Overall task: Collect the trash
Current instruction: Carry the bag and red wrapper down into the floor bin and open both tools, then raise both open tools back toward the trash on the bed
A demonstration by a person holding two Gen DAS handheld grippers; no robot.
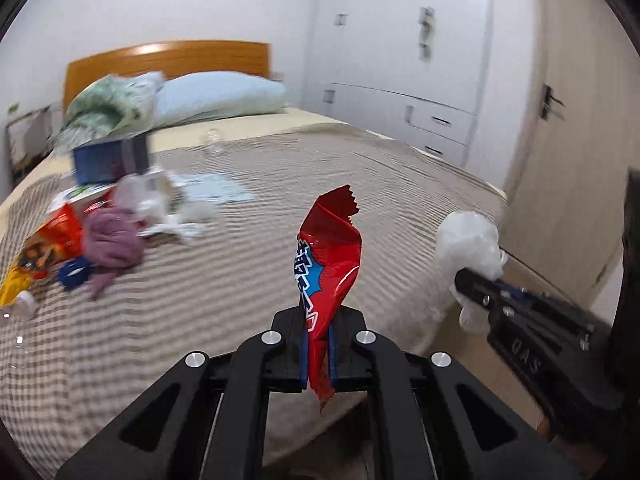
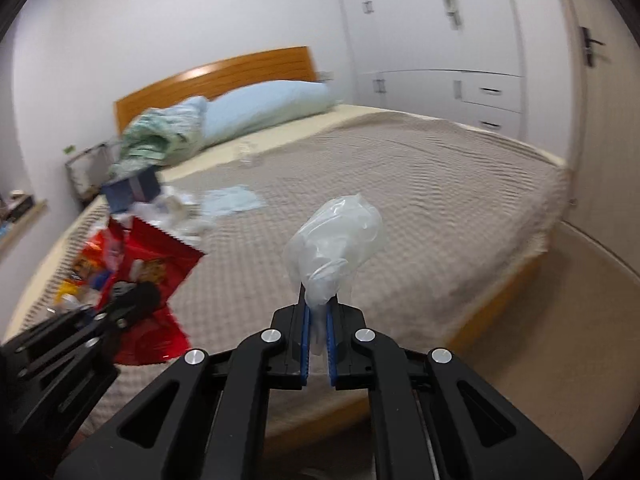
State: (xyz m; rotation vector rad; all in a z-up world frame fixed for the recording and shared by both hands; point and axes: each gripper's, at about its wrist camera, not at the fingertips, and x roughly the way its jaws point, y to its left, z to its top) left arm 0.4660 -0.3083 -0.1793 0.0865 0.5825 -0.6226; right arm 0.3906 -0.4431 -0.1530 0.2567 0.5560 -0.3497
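Note:
My left gripper (image 1: 319, 316) is shut on a crumpled red snack wrapper (image 1: 328, 256) that sticks up above the bed (image 1: 280, 184). In the right wrist view the same wrapper (image 2: 156, 272) shows at the left, in the left gripper (image 2: 116, 316). My right gripper (image 2: 319, 316) is shut on a scrunched clear plastic bag (image 2: 336, 240). The left wrist view has that bag (image 1: 468, 244) at the right, over the bed's edge, in the right gripper (image 1: 466, 278). More trash lies in a heap (image 1: 100, 216) on the bed's left side: orange snack bags, white paper, a purple cloth.
A blue box (image 1: 110, 160), a green bundle (image 1: 112, 104) and a pale blue pillow (image 1: 220, 96) lie near the wooden headboard (image 1: 168, 60). A clear bottle (image 1: 214, 140) rests mid-bed. White wardrobes (image 1: 400, 60) and a door (image 1: 576, 140) stand to the right, with bare floor (image 2: 540, 320) beside the bed.

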